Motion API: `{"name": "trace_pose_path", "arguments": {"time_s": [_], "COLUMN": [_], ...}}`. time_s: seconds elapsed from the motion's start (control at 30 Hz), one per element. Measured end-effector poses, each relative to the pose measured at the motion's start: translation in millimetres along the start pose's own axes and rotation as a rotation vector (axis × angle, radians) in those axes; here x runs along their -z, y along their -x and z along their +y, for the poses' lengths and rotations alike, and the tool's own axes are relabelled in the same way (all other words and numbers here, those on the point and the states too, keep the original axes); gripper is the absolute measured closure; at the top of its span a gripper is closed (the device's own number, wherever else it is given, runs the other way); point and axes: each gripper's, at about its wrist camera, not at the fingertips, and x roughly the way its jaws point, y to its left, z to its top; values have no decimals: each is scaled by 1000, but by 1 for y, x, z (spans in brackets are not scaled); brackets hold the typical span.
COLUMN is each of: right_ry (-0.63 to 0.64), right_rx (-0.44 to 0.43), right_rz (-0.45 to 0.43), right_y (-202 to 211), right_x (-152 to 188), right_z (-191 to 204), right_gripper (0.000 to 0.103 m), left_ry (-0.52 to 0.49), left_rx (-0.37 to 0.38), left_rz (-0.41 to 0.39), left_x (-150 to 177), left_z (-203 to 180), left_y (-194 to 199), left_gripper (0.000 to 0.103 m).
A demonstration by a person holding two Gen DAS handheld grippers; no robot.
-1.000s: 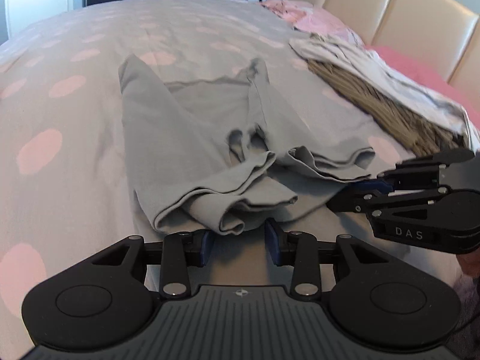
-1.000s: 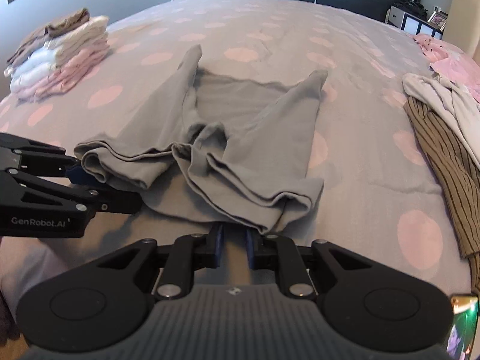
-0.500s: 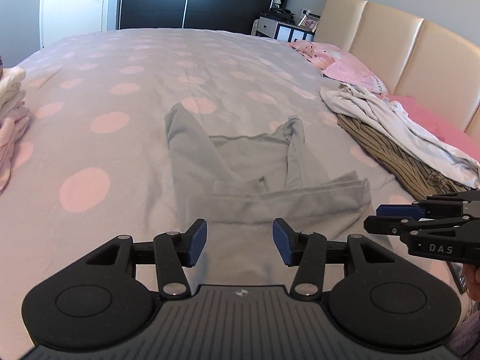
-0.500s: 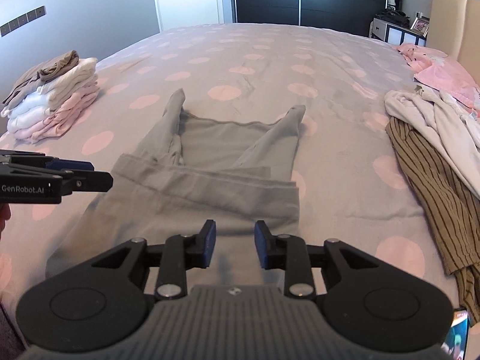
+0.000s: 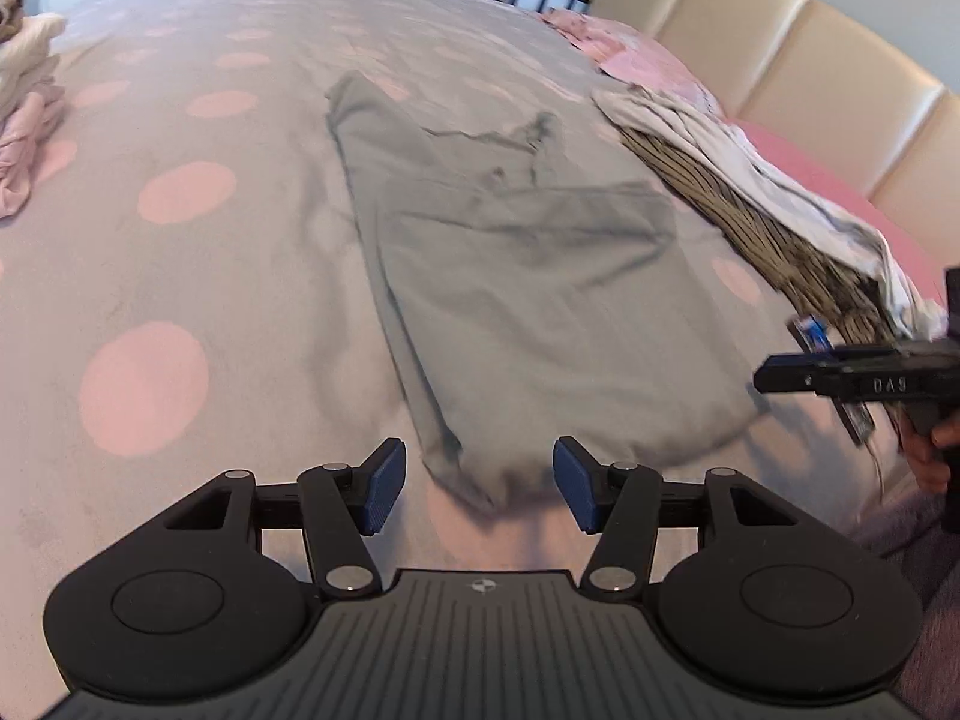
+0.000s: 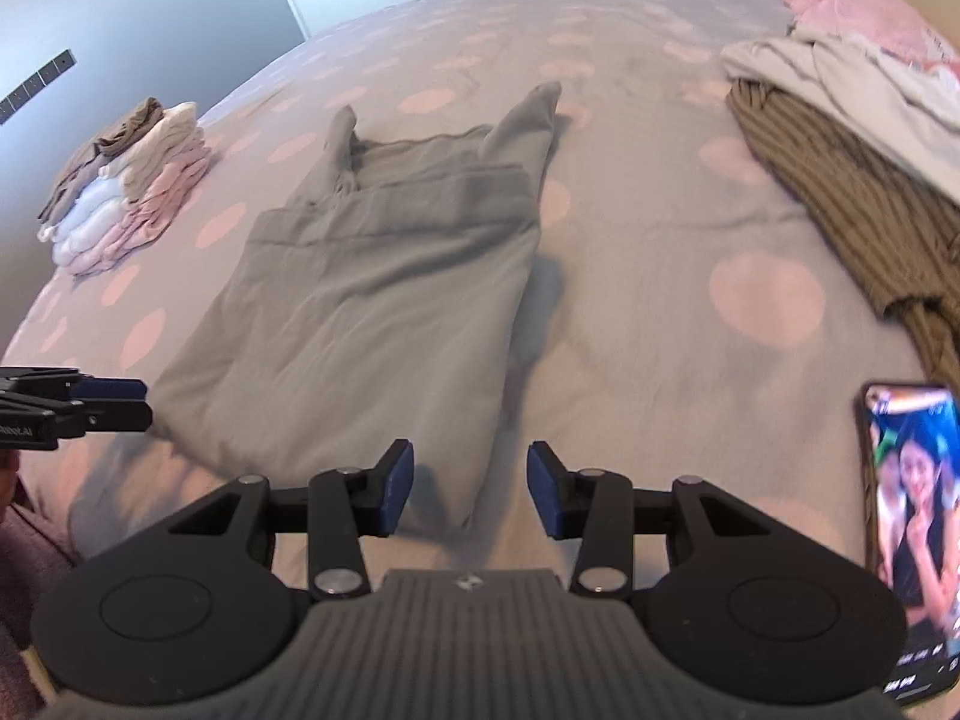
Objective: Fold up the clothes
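Note:
A grey garment (image 5: 528, 300) (image 6: 372, 282) lies flat on the bed, its lower part doubled over the upper, two pointed ends sticking out at the far side. My left gripper (image 5: 479, 489) is open just short of the garment's near left corner, holding nothing. My right gripper (image 6: 471, 489) is open at the near right corner, also holding nothing. Each gripper appears side-on in the other's view: the right gripper (image 5: 774, 375) at the right edge, the left gripper (image 6: 135, 402) at the left edge.
The bed (image 6: 648, 276) has a grey cover with pink dots. A stack of folded clothes (image 6: 126, 186) sits at the left. Unfolded clothes, a striped brown garment (image 6: 840, 204) and a white garment (image 5: 750, 156), lie at the right by the headboard. A lit phone (image 6: 912, 534) lies near right.
One second ago both grippers were shut on the bunched near edge. They laid it forward over the garment, opened and drew back toward the bed's near edge.

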Motion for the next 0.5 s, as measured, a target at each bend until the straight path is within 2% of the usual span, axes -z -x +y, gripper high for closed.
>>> {"name": "trace_pose_path", "arguments": {"time_s": [0.07,0.1,0.2,0.23,0.27,0.37,0.5], "right_ry": [-11,-18,-37,-43,-38,4,-25], "right_rx": [-13,-19,-36,-42,-49,-33,-37], "right_rz": [-5,-8,-18,-22,-15,18,18], "right_y": [-4,-6,-12,-14,-16,-22,-19], "right_x": [-2,-4,-9,-10,-12,-13,-16], "right_z": [0,0,-1,-1,1,8,3], "right_gripper": [57,57,59,64,73,79,89], "left_ry": [-18,-24,-22,-26,-35,-63,-84], "left_rx": [-8,-8,34,48,52,53,69], "left_rz": [6,1,-32,-41,-44,-44,-62], "left_x": [3,3,-4,-7,-9,-10,-9], "left_z": [0,1,2,0,-2,-9,-14], "left_y": [-7,-11,-16,-16,-16,-18,-9], "left_gripper": [52,56,63,65,68,81,88]}}
